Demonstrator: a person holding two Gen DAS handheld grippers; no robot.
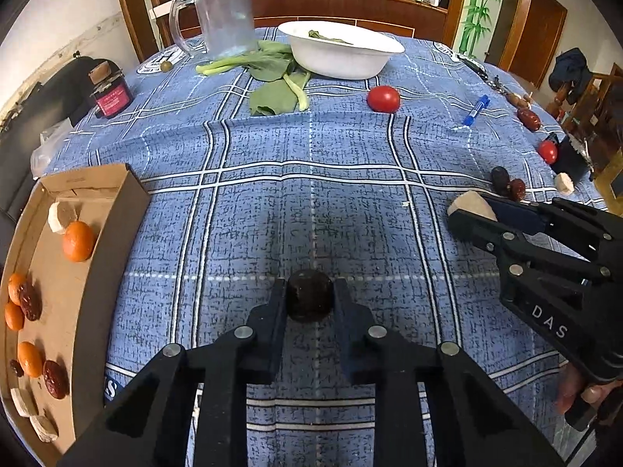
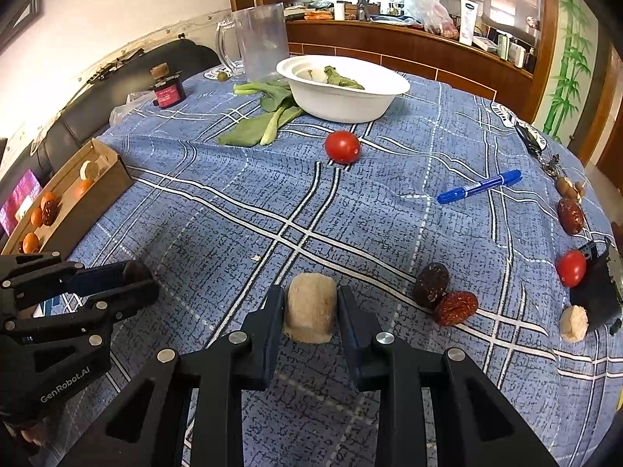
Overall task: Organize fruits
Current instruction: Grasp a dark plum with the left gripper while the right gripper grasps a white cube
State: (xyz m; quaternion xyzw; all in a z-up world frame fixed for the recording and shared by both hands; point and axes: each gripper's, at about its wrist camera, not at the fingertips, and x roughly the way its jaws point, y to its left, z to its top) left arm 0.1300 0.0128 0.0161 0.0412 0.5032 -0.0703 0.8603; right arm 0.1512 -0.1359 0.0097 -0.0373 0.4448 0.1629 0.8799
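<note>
My left gripper (image 1: pixel 310 299) is shut on a dark round date (image 1: pixel 310 295) and holds it over the blue checked cloth; it also shows in the right wrist view (image 2: pixel 136 278). My right gripper (image 2: pixel 310 311) is shut on a pale beige chunk (image 2: pixel 310 307), seen from the left wrist view too (image 1: pixel 471 204). A cardboard tray (image 1: pixel 101 257) at the left holds several small oranges (image 1: pixel 78 241), red dates (image 1: pixel 54 379) and pale chunks (image 1: pixel 60 216). Loose on the cloth lie two dates (image 2: pixel 444 292), a red date (image 2: pixel 570 214), two tomatoes (image 2: pixel 342 147) (image 2: pixel 570 267) and another pale chunk (image 2: pixel 573 323).
A white bowl (image 2: pixel 342 105) with greens stands at the back, leafy greens (image 2: pixel 264 124) beside it. A clear plastic jug (image 2: pixel 261 43) and a small dark jar (image 2: pixel 168 91) stand at the back left. A blue marker (image 2: pixel 479 186) and a black object (image 2: pixel 595 292) lie at the right.
</note>
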